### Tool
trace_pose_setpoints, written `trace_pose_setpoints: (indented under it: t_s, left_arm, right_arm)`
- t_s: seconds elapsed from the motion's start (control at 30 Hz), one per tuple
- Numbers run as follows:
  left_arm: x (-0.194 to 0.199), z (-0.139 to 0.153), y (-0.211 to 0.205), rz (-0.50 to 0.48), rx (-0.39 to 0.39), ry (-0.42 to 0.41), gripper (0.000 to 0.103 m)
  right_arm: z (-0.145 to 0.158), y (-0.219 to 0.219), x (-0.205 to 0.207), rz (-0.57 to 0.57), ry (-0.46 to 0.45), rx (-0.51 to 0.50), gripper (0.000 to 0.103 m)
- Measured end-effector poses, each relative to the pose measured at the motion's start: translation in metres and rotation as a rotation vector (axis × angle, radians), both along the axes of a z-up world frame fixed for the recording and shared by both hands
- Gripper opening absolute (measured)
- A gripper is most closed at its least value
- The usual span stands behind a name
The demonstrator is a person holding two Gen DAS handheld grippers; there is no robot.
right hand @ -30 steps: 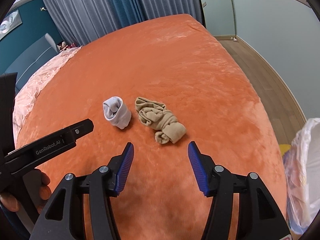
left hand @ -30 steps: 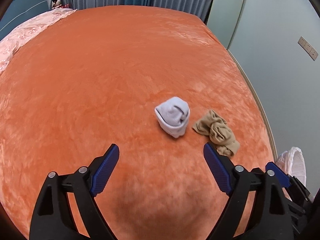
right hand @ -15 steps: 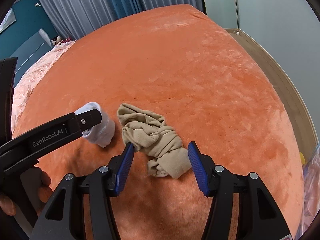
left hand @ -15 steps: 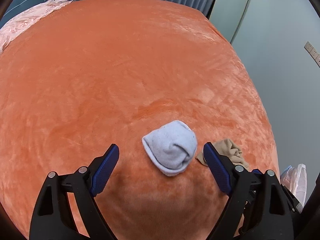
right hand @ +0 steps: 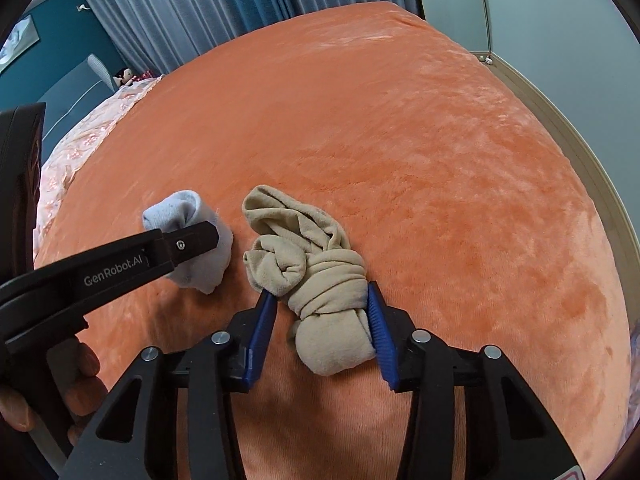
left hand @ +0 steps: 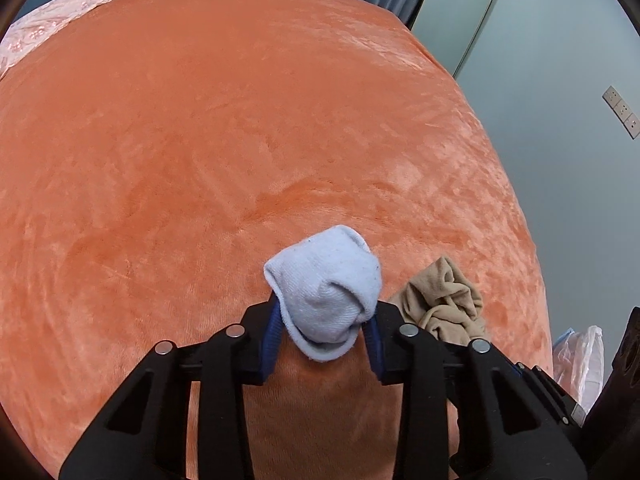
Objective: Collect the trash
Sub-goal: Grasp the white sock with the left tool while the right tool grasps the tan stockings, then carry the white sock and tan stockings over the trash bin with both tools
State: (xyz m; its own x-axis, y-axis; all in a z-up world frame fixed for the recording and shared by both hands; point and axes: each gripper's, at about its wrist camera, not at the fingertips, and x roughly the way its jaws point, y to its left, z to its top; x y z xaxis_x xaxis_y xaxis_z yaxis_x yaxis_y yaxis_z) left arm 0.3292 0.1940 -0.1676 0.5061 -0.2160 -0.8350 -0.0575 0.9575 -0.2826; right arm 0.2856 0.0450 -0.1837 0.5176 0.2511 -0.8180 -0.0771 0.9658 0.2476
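Both grippers are down on the orange blanket point(left hand: 240, 140). Left gripper point(left hand: 322, 330): jaws have just been closing and now pinch the pale blue sock point(left hand: 326, 296), its blue pads point(left hand: 272, 330) pressing both sides of the bundle. Right gripper point(right hand: 322, 328): jaws have just been closing too, and now squeeze the knotted end of the beige sock point(right hand: 316, 280). The socks lie just beside each other, not touching, near the blanket's right edge. A white plastic bag point(left hand: 580, 356) sits beyond that edge.
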Motion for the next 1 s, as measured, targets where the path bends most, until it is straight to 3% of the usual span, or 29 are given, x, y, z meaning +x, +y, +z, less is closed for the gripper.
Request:
trace_pose_setpoints:
  t_s: [0.23,0.47,1.0]
  left_arm:
    - [-0.017,0.022,-0.006,-0.003,-0.003,-0.024,0.030]
    - [-0.043,0.062,-0.024,-0.022,-0.002,-0.068,0.030]
    - [-0.131,0.166,-0.114,-0.144,0.015,-0.215,0.030]
  right_arm:
    - [0.020,-0.012,-0.022,-0.018,-0.026,0.022,0.040]
    - [0.057,-0.038,-0.052,-0.065,-0.073,0.038,0.040]
    - [0.159,-0.122,-0.145,-0.191,-0.236,0.064,0.040]
